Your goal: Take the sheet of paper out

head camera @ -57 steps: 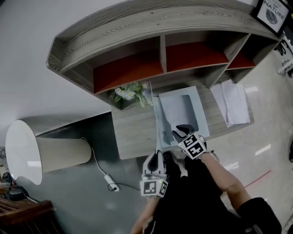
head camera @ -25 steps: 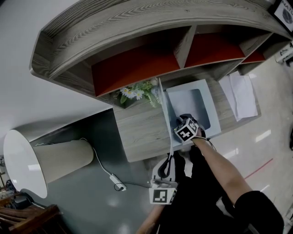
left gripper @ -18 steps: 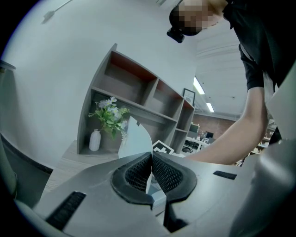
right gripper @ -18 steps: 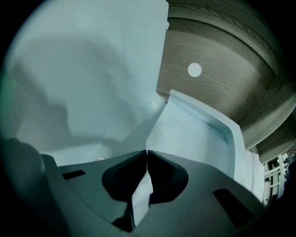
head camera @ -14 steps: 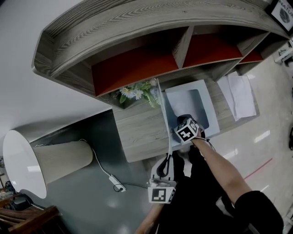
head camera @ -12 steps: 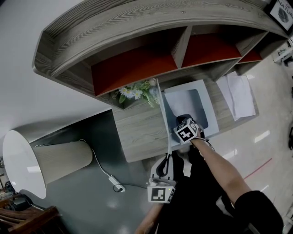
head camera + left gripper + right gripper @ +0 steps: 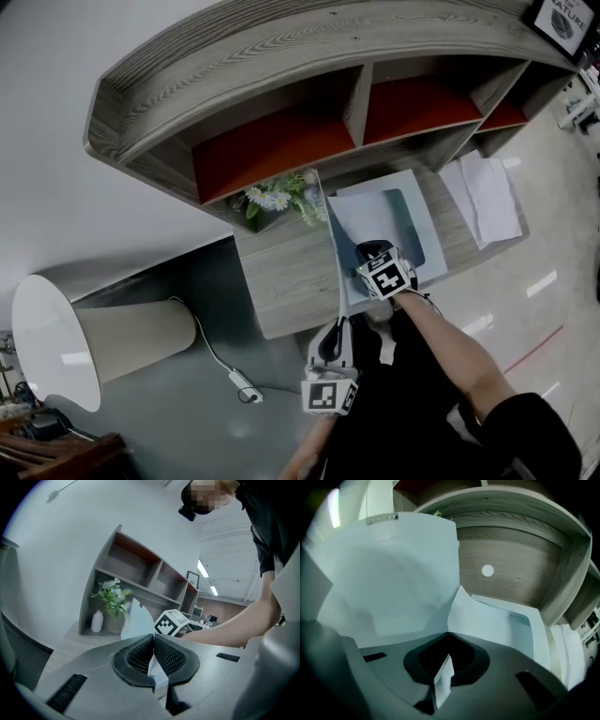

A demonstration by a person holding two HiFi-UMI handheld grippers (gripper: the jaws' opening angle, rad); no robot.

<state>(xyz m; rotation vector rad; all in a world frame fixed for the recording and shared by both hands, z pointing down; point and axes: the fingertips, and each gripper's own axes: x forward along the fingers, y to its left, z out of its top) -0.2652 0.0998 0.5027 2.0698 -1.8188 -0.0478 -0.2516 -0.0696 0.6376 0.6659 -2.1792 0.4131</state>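
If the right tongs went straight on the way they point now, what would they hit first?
Probably the folder's raised cover, near its hinge, just beyond the sheet of paper pinched in the right tongs; depth is unclear.

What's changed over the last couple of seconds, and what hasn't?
The right gripper moved in from the near edge of the folder and now pinches the sheet, its corner lifted. The left gripper stays shut on the upright folder cover. Flowers and loose papers unmoved.

Sheet (image 7: 480,616) edge hidden between jaws — framed picture (image 7: 565,21) cropped.
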